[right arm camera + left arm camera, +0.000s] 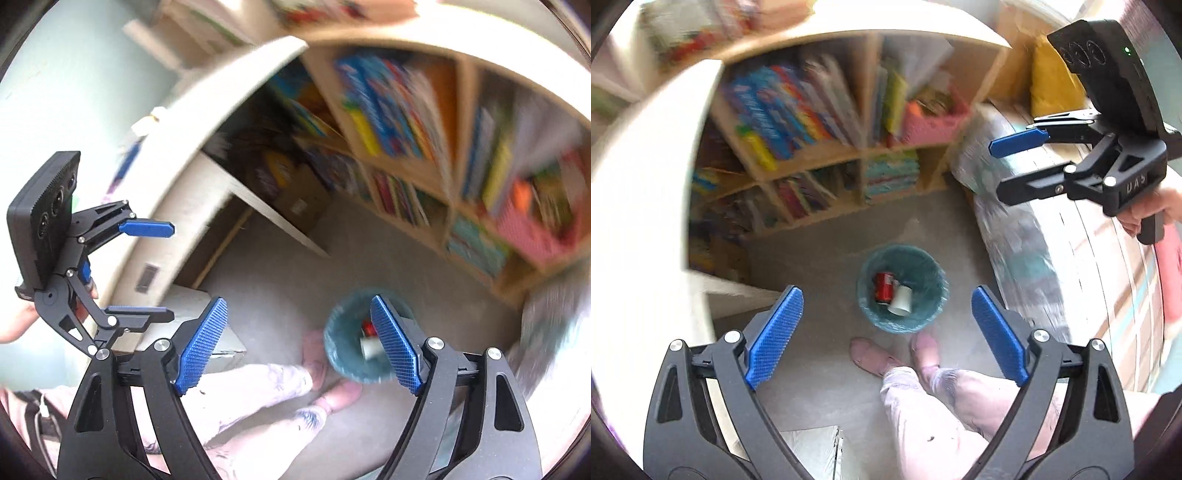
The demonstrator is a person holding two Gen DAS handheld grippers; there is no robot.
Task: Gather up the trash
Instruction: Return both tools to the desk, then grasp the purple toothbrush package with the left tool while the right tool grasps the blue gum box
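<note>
A small bin with a teal liner (903,288) stands on the grey carpet, far below both grippers. Inside lie a red can (884,287) and a white cup (901,300). My left gripper (886,332) is open and empty, high above the bin. My right gripper (997,166) shows at the upper right of the left wrist view, open and empty. In the right wrist view the right gripper (299,347) is open above the bin (354,343), and the left gripper (171,271) hangs open at the left.
A wooden bookshelf (827,122) full of books stands behind the bin. A white desk edge (657,177) curves along the left. A plastic-wrapped bundle (1008,206) lies to the right. The person's feet (871,356) stand just before the bin.
</note>
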